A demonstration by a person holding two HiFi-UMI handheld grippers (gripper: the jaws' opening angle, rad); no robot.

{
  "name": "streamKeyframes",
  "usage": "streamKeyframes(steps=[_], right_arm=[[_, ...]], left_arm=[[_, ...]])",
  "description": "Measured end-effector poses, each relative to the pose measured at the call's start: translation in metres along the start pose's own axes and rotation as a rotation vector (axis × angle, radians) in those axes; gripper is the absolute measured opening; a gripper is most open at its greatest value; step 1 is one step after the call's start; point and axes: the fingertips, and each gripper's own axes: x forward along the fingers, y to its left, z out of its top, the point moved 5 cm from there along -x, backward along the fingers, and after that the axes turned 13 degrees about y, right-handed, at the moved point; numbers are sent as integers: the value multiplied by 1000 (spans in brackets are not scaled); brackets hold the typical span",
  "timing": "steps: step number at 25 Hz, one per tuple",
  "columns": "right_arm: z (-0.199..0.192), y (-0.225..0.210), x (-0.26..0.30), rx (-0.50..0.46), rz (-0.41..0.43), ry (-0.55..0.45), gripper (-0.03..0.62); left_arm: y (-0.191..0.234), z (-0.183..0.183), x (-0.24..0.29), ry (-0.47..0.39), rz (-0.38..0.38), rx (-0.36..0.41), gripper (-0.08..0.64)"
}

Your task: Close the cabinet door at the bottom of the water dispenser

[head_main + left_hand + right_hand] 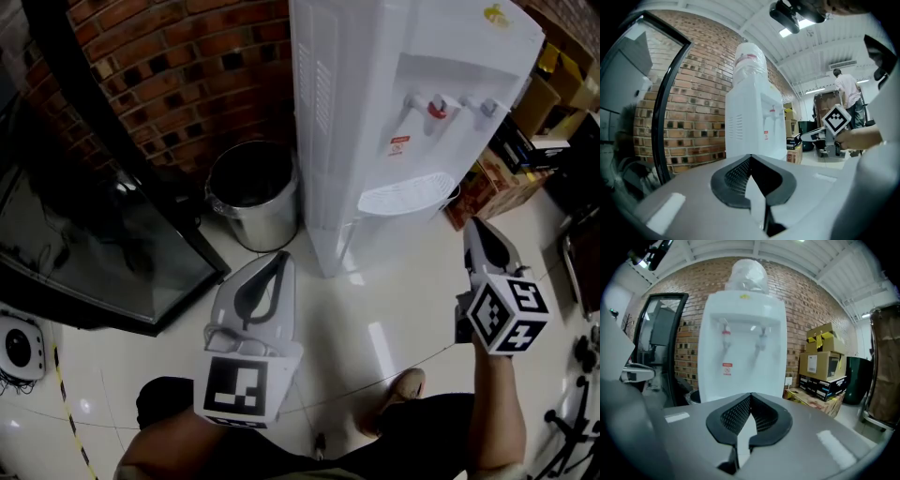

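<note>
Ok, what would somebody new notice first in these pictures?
The tall white water dispenser stands by the brick wall, a red tap on its front. A steel bin sits beside it, and the left gripper and right gripper hang in front, fingers shut and empty.
</note>
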Motion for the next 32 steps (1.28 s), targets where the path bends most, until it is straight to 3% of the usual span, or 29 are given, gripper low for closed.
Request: streamKeyframes(steps=[6, 9, 12, 16, 20, 32], right_arm=[[-17, 38, -95, 17, 21, -64, 12], [-25, 51, -134, 59, 37, -127, 12], [-34, 66, -157, 71, 51, -165, 12], [-48, 97, -160, 72, 126, -134, 12], [-48, 124, -159, 13, 173, -129, 11], [-47, 123, -153, -3, 144, -122, 11]], left_arm=[[-29, 9, -38, -43, -117, -54, 0], [-47, 4, -58, -44, -162, -9, 0], [-52, -8, -73, -42, -151, 53, 0], [-38, -10, -77, -92, -91, 78, 0], [-35, -8, -78, -98, -85, 62, 0], [-42, 1, -78, -125, -125, 54, 0]])
